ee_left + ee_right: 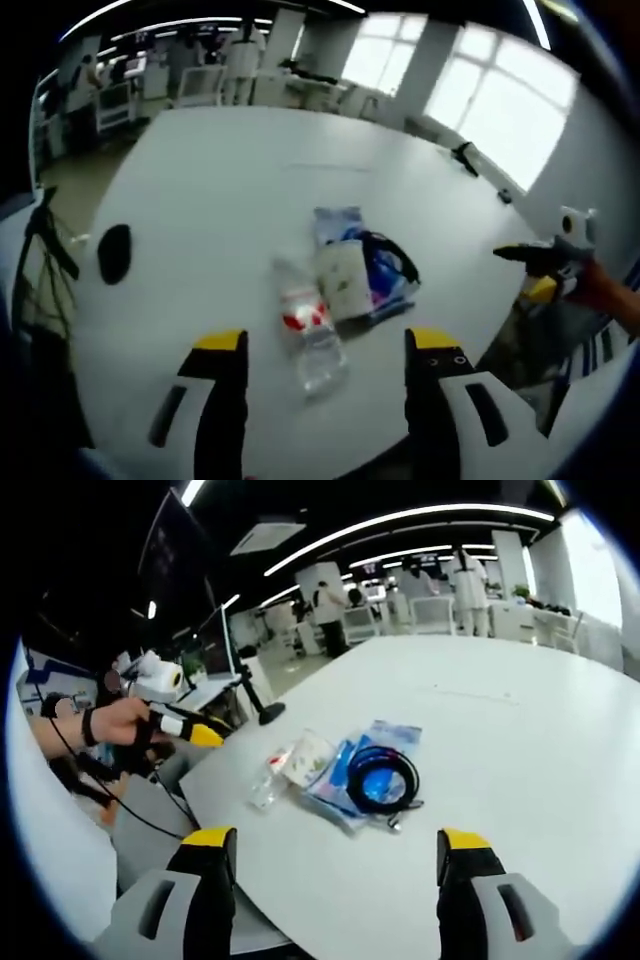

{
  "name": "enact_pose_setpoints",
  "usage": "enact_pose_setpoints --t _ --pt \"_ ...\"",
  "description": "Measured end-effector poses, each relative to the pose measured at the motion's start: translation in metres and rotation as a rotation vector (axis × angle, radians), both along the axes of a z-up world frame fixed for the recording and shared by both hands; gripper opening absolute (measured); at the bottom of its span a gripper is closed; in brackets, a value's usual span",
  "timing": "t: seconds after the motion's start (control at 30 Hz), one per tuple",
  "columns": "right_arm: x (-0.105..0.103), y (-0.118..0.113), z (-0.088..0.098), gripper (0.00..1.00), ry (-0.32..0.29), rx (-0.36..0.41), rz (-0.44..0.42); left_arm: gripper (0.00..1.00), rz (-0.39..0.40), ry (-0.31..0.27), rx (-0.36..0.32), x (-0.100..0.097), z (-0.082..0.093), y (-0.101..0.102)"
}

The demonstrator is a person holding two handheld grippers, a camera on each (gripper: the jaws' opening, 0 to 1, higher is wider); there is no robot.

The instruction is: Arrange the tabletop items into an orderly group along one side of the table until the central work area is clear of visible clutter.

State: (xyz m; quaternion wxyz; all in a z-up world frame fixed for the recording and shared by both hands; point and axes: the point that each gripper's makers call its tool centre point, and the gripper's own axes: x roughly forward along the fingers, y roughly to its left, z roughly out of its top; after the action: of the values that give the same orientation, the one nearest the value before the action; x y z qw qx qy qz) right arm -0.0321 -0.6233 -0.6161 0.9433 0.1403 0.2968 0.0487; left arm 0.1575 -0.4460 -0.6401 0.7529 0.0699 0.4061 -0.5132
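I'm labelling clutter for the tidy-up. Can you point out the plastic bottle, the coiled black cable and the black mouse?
plastic bottle [305,325]: left gripper view, red label band.
coiled black cable [352,776]: right gripper view, coil's left strand.
black mouse [114,252]: left gripper view, its top.

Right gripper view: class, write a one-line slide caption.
Open right gripper faces a white table holding a coiled black cable, blue packet and clear plastic bottle.

Right gripper [335,880] jaws apart at 6 o'clock, holding nothing, over the white table [520,740]. Near centre a clear plastic bottle [270,780] lies touching a white packet [306,757]; a coiled black cable [381,777] sits on a blue bag [350,780]. Left gripper [185,728], hand-held, at 9 o'clock.
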Motion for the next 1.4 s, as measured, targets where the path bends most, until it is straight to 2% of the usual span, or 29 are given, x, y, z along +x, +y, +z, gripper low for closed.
enact_pose_setpoints --t 0.23,0.5,0.6,0.67,1.2,1.4 --pt "-0.002 0.003 0.0 0.83 0.003 0.01 -0.009 0.61 0.021 0.023 0.024 0.005 -0.009 -0.007" --pt "-0.008 0.005 -0.004 0.82 0.009 0.031 -0.026 0.59 0.08 0.054 0.063 0.013 -0.025 -0.012" --pt "-0.011 0.004 -0.006 0.82 0.015 0.034 -0.031 0.57 0.112 0.077 0.084 0.016 -0.032 -0.015" --pt "-0.014 0.005 -0.008 0.82 0.018 0.037 -0.034 0.57 0.155 0.122 0.099 0.018 -0.04 -0.016" --pt "-0.029 0.003 -0.016 0.81 0.034 0.064 -0.072 0.5 0.17 0.151 0.162 0.028 -0.063 -0.04" --pt "-0.033 0.0 -0.017 0.8 0.036 0.065 -0.085 0.49 0.18 0.153 0.201 0.032 -0.071 -0.04"
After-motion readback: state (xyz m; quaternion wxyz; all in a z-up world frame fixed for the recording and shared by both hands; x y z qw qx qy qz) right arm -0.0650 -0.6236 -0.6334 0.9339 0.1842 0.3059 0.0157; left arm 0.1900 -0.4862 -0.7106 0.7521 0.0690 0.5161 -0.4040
